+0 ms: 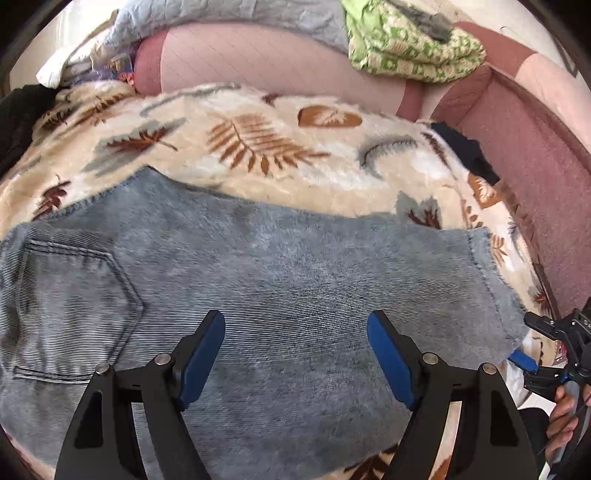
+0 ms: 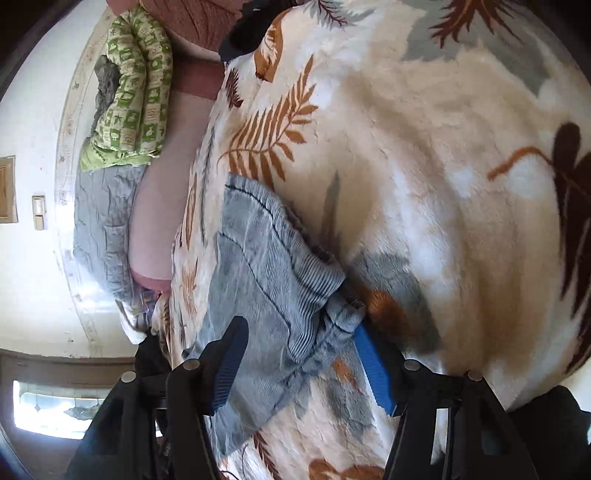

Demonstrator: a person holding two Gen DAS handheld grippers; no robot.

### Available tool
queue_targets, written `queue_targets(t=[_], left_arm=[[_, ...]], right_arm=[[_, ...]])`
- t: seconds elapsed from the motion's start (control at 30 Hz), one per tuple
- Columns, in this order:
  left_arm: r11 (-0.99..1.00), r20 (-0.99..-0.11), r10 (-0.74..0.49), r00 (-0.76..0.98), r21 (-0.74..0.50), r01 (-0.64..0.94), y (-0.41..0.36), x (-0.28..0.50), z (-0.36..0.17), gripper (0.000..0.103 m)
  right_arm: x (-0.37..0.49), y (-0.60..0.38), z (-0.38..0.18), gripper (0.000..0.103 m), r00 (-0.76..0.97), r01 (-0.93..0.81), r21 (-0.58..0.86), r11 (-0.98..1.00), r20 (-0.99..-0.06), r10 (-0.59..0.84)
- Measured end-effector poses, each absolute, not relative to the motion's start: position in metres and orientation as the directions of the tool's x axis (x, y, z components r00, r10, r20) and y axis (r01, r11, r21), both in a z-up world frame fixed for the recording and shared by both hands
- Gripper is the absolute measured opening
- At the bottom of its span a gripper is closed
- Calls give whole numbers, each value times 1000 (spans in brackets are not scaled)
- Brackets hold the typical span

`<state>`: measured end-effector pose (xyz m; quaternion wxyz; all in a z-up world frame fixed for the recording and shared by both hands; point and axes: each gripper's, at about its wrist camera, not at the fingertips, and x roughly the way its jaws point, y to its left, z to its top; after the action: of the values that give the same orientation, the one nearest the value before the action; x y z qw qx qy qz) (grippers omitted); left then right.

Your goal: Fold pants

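Note:
Light blue denim pants [image 1: 280, 273] lie flat on a leaf-patterned fleece blanket [image 1: 258, 147], back pocket at the left, frayed leg end at the right. My left gripper [image 1: 295, 332] is open and hovers just above the middle of the denim, holding nothing. My right gripper [image 2: 299, 354] is open, with the frayed leg end of the pants [image 2: 273, 280] between its blue fingers [image 2: 373, 365]. The right gripper also shows in the left wrist view [image 1: 535, 350] at the leg end's lower right corner.
A pink sofa backrest [image 1: 258, 70] runs behind the blanket, with a green patterned quilt [image 1: 410, 48] and a grey cloth [image 1: 236, 18] on top. A dark garment [image 1: 465, 147] lies at the right by the armrest. More dark fabric [image 1: 18, 110] sits at far left.

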<state>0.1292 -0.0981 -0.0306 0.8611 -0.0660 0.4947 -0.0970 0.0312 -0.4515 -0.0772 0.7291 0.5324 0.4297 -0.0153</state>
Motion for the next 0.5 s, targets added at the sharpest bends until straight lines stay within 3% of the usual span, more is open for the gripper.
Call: queue_targets(t=[0.07,0.1,0.23,0.33,0.5], left_arm=[[983,-867,-182,464,-162,83,-105,138,-43,80],[991,-895,-133,426,-108,84,-111,142,-53,80],[986,-894,1,448,76,149,-134,140,-52,81],[990,-870,-64,488,8,144,-130,133,-33,81],[986,-903,-48,426,24,163,-140,143,-55,81]], right_arm=[[34,-454,-73,50,622,469,748,471,-658,426],[36,-453,-70,28,613,458,735,500,-669,421],[39,-446,-63,29,591,443,676,589,-714,375],[41,-440,-56,29,587,427,632,646,-738,334],[41,-441,-61,29,568,446,617,649,-755,328]])
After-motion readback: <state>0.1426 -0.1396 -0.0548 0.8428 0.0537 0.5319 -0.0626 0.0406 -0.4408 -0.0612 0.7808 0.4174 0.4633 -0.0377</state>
